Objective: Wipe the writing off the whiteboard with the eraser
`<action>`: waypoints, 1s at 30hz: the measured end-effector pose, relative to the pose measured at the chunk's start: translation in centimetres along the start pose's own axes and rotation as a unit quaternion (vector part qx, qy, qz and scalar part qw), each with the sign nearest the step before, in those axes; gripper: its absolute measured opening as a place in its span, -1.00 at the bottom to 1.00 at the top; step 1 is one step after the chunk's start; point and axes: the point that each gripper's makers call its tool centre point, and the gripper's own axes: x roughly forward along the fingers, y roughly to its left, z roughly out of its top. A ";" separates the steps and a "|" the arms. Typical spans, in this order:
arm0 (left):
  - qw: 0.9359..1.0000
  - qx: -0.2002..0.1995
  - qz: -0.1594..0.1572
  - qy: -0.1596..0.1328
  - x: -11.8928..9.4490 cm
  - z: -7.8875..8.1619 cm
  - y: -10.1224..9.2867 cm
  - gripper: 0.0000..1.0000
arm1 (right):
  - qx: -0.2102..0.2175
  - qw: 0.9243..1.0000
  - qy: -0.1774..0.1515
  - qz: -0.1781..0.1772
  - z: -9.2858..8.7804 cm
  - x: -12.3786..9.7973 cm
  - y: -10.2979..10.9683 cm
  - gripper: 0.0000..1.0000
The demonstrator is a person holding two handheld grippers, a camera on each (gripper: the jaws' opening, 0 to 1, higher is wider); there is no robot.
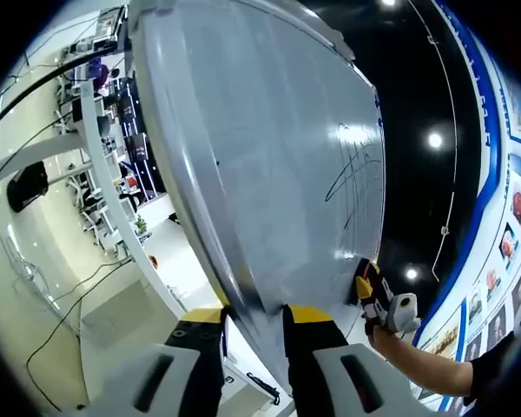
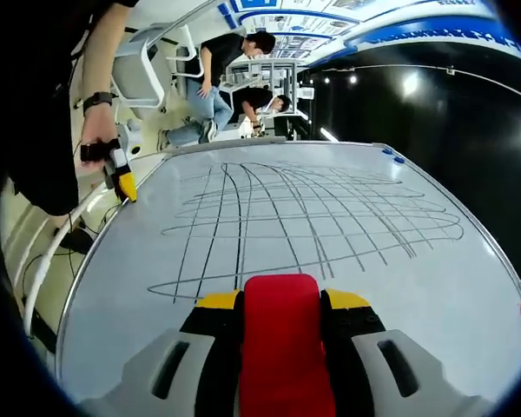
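Red block eraser (image 2: pixel 280 334) sits clamped in the right hand-held gripper (image 2: pixel 282 304), low in the frame, against the big white whiteboard (image 2: pixel 434 261) under black scribbled lines (image 2: pixel 313 213). The left hand-held gripper (image 1: pixel 256 317) pinches the whiteboard's edge at bottom centre.

Right gripper (image 2: pixel 280 304) clamps red eraser (image 2: pixel 280 334) against scribbled whiteboard (image 2: pixel 347 287).

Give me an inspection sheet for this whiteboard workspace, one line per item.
Surface: whiteboard, still covered in crossing dark lines.
Job's things: red eraser, at the board's near edge.
Clutter: small magnets at one corner.
Grippers: right tongs shut on the eraser; left tongs clamp the board's edge.
Cables: black cables on the floor.
Surroundings: two people at desks, ceiling lights, posters.
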 end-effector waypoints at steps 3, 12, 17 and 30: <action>1.000 0.001 0.000 0.000 0.0 0.0 0.0 -0.45 | 0.001 1.000 0.002 0.000 0.1 -0.1 0.6 -0.26; 1.000 0.001 0.001 0.000 0.0 0.0 0.1 -0.45 | -0.010 1.000 0.006 0.017 0.2 -0.5 3.4 -0.26; 1.000 0.000 0.000 -0.002 0.0 0.0 0.1 -0.45 | -0.010 1.000 0.009 0.013 0.2 -0.6 4.3 -0.26; 1.000 -0.002 0.001 -0.001 0.0 0.1 0.2 -0.45 | -0.011 1.000 0.019 0.014 -0.4 -0.7 6.3 -0.26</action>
